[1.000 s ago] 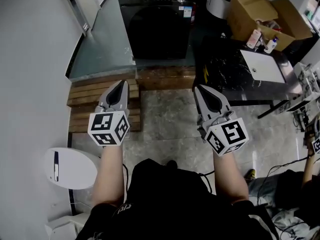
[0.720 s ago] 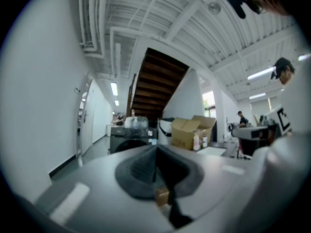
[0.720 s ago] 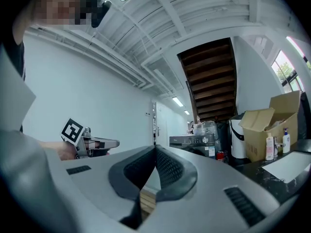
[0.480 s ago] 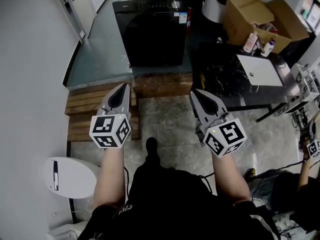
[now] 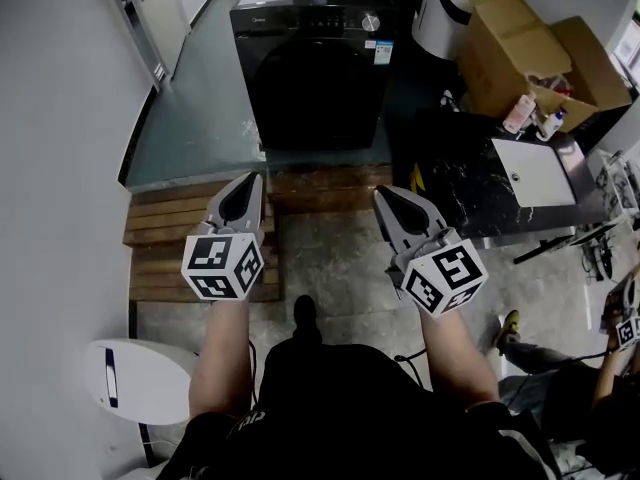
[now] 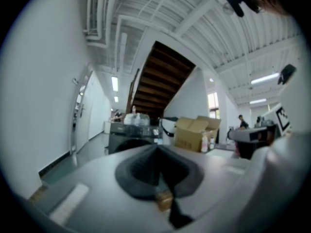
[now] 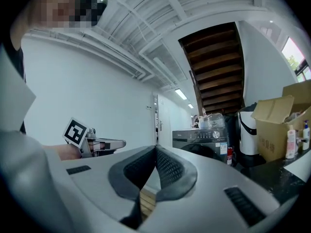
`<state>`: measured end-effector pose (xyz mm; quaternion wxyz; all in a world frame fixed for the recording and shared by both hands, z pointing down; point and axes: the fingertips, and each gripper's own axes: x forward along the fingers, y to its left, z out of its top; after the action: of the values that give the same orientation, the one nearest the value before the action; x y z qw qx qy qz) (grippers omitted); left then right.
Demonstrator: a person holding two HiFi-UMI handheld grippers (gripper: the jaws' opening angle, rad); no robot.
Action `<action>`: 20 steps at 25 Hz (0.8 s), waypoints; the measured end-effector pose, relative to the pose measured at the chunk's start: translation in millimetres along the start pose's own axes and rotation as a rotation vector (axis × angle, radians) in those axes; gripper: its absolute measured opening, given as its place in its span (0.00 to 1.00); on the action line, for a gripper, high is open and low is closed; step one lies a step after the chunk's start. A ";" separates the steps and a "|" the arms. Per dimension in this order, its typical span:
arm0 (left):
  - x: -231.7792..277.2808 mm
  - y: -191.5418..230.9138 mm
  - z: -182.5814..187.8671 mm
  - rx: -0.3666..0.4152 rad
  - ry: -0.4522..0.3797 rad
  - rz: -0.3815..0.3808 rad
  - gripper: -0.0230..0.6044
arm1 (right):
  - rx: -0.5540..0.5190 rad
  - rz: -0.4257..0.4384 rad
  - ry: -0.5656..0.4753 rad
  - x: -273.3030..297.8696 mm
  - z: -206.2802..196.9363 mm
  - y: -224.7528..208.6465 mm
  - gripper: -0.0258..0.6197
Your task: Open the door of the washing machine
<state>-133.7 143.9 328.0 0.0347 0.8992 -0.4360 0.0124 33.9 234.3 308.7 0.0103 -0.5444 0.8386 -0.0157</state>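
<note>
The black washing machine [image 5: 315, 63] stands at the far end of a grey-green floor strip, its round door [image 5: 318, 93] closed; it also shows small in the distance as the washing machine [image 6: 127, 142] and the washing machine [image 7: 200, 141]. My left gripper [image 5: 252, 178] and right gripper [image 5: 380, 194] are held level side by side, pointing toward the machine and well short of it. Both are shut with nothing between the jaws. In the right gripper view the left gripper [image 7: 104, 143] shows beside mine.
A wooden pallet [image 5: 170, 243] lies on the floor at left, partly under the left gripper. A dark marble table [image 5: 480, 173] with a white box stands right, cardboard boxes [image 5: 530, 43] behind it. A white round stool [image 5: 140, 373] is lower left; a seated person [image 5: 560, 388] is lower right.
Both grippers and the head have moved forward toward the washing machine, which now looks nearer and larger. The jaws stayed shut.
</note>
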 end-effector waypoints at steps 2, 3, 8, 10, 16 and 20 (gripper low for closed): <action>20.1 23.7 5.7 -0.003 -0.006 0.001 0.05 | 0.007 -0.003 0.003 30.0 1.9 -8.8 0.03; 29.0 35.4 8.6 -0.003 -0.008 0.001 0.05 | 0.007 -0.005 0.004 44.0 3.4 -12.0 0.03; 65.6 83.9 16.9 -0.015 -0.013 -0.002 0.05 | -0.005 -0.014 0.011 102.0 11.9 -22.6 0.03; 79.1 98.0 17.6 -0.016 -0.009 -0.009 0.05 | -0.008 -0.021 0.015 120.8 12.5 -27.3 0.03; 113.3 123.9 21.7 -0.031 -0.008 -0.058 0.05 | -0.002 -0.064 0.025 155.7 13.8 -42.0 0.03; 126.8 130.6 22.5 -0.031 -0.004 -0.098 0.05 | 0.004 -0.105 0.024 166.2 11.7 -55.1 0.03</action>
<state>-157.9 -37.7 319.0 0.0484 0.9188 -0.3918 0.0024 16.9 59.9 299.0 0.0006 -0.5874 0.8089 -0.0244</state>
